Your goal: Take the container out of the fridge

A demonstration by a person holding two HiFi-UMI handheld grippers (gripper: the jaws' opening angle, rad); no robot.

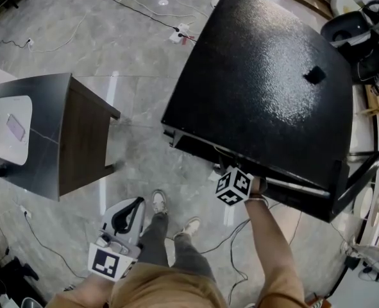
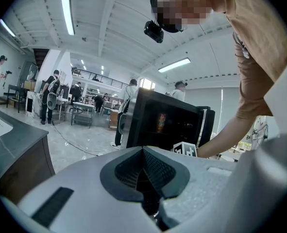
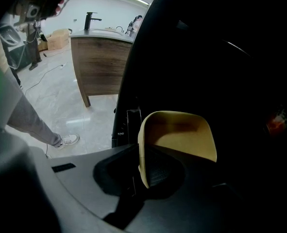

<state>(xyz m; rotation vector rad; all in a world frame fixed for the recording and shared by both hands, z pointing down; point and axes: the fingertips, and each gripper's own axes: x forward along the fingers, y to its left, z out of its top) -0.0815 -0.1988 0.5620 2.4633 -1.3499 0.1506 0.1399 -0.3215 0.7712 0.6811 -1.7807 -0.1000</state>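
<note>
A tan-yellow container [image 3: 182, 135] sits in the dark inside of the black fridge [image 1: 260, 76]. My right gripper [image 3: 141, 171] is shut on its near wall, one pad inside the rim and one outside. From the head view only that gripper's marker cube [image 1: 234, 186] shows at the fridge's front edge; its jaws are hidden under the fridge top. My left gripper [image 1: 130, 205] hangs low beside the person's legs, away from the fridge, its pads together with nothing between them [image 2: 144, 152]. In the left gripper view the open fridge [image 2: 167, 120] stands ahead.
The fridge door [image 1: 353, 185] stands open at the right. A dark wooden counter [image 1: 48, 127] with a white sink [image 1: 13, 127] stands to the left. Cables [image 1: 234, 236] run over the grey floor by the person's shoes [image 1: 158, 201]. Several people stand far off [image 2: 51, 96].
</note>
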